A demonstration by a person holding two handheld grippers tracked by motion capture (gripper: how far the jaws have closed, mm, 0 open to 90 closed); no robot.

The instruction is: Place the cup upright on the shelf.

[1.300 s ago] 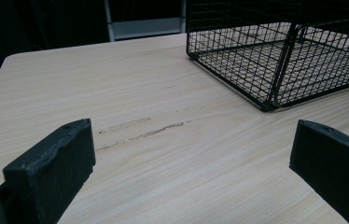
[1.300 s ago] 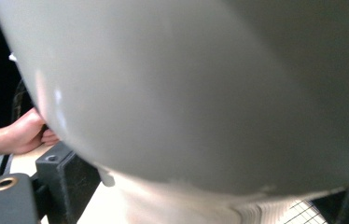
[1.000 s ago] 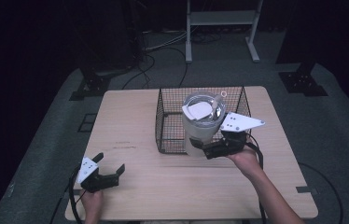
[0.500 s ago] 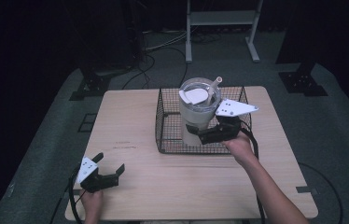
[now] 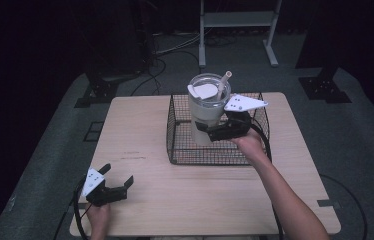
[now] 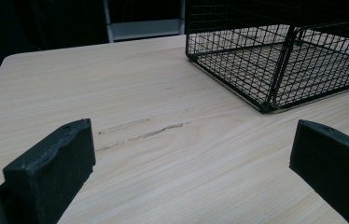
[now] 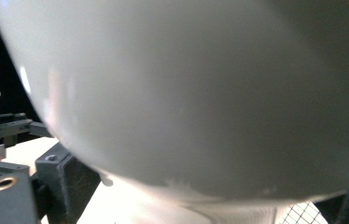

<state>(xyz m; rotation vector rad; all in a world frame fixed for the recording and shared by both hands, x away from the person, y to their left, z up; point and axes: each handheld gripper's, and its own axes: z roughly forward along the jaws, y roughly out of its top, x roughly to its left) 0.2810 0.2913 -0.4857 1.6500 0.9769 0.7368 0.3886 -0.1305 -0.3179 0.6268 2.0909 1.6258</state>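
**White tumbler held over the wire basket**

The right gripper [image 5: 214, 131] is clamped around the lower body of a tall white tumbler with a clear lid and a pale straw [image 5: 206, 114]. Its jaws press on opposite sides of the cup, which stands upright between them. The cup's wall is smooth and off-white, widest near the top and narrowing toward the base. The clear lid carries a white flap, and the straw rises at a slant from the lid's right side. In the right gripper view the white cup wall [image 7: 200, 93] sits right against the camera, blurred, with one black jaw at the lower left of it.

Below and around the right gripper lies a black wire-mesh basket [image 5: 182, 150] on the light wooden table [image 5: 140, 130]. From the high view the tumbler is within the basket's outline; whether its base touches the mesh floor cannot be told.

The left gripper [image 5: 115, 185] rests low over the table's near left corner, well apart from the basket, its jaws spread wide with nothing between them. Ahead of those jaws and to their right, the basket's near corner [image 6: 268, 105] stands on the wood.
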